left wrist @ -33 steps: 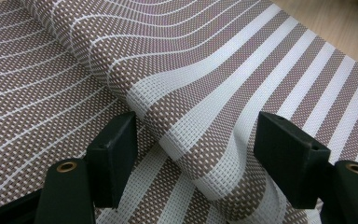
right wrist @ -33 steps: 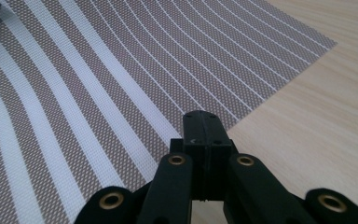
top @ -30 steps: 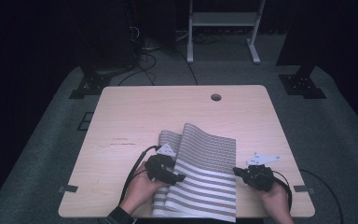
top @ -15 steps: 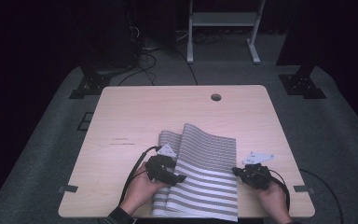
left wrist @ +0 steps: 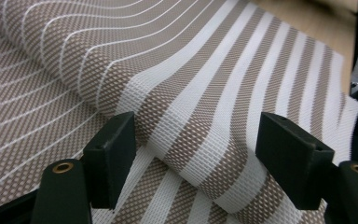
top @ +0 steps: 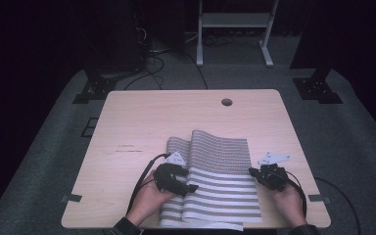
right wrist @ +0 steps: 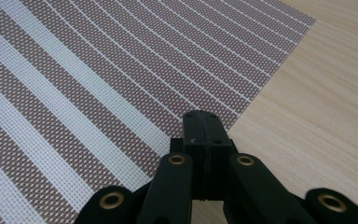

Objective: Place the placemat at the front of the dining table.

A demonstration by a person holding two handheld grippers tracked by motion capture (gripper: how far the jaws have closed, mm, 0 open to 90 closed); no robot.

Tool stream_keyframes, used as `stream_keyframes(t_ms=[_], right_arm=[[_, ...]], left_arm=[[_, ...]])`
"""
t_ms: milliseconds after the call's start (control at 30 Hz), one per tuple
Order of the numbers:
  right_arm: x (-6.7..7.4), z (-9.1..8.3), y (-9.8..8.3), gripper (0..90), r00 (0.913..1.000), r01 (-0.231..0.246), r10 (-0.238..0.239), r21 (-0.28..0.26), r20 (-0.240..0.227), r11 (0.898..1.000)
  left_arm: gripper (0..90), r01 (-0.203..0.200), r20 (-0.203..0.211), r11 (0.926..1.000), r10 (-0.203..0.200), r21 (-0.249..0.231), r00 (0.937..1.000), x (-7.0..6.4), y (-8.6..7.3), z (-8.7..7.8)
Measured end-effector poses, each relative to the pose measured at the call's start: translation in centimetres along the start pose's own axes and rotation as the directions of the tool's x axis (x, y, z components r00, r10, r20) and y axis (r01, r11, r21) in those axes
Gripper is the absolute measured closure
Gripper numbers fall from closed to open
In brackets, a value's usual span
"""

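Striped woven placemat [top: 220, 181] lies on the near half of the wooden table [top: 142, 122], its near edge at the table's near edge and its far edge short of the cable hole [top: 226, 102]. A fold runs near to far through its left part, so that a raised ridge sits above a lower layer at far left. The left hand [top: 149, 198] enters from the near edge with the forearm angled up and to the right, and holds the left gripper [top: 188, 187] over the mat's left portion, pointing right. In the left gripper view its jaws stand wide apart, one on each side of the raised fold [left wrist: 200, 140], without clamping it. The right hand [top: 289, 200] enters from the near right and holds the right gripper [top: 252, 172] at the mat's right edge, pointing left. In the right gripper view its jaws are pressed together, tips [right wrist: 203, 128] right at the mat's edge [right wrist: 242, 116]; whether any fabric is caught between them cannot be told.
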State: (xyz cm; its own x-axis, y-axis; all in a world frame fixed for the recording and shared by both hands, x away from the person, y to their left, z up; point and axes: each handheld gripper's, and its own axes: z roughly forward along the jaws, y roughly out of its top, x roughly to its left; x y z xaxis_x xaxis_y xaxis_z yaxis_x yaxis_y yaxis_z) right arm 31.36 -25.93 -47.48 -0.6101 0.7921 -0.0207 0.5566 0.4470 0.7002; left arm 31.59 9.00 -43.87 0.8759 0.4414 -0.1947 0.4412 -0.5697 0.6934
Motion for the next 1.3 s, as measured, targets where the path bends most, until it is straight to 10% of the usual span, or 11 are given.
stream_keyframes(t_ms=[633,1033,1300], right_arm=[[-1.6,-0.3,-0.3,89.6,0.9989,-0.037,0.037,-0.001,0.028,0.999],[-1.6,-0.1,0.0,53.6,0.9979,-0.064,0.065,-0.04,0.011,0.997],[-0.8,0.6,0.1,53.7,0.9986,-0.048,0.047,-0.027,-0.023,0.998]], left_arm=[[25.8,0.017,-0.053,0.9961,-0.021,-0.087,0.9983,1.1,-1.2,-3.1],[25.8,0.077,-0.134,0.9866,-0.097,-0.144,0.9862,2.8,-4.0,-6.7],[25.8,0.072,-0.138,0.989,-0.09,-0.13,0.9863,2.6,-4.1,-6.4]])
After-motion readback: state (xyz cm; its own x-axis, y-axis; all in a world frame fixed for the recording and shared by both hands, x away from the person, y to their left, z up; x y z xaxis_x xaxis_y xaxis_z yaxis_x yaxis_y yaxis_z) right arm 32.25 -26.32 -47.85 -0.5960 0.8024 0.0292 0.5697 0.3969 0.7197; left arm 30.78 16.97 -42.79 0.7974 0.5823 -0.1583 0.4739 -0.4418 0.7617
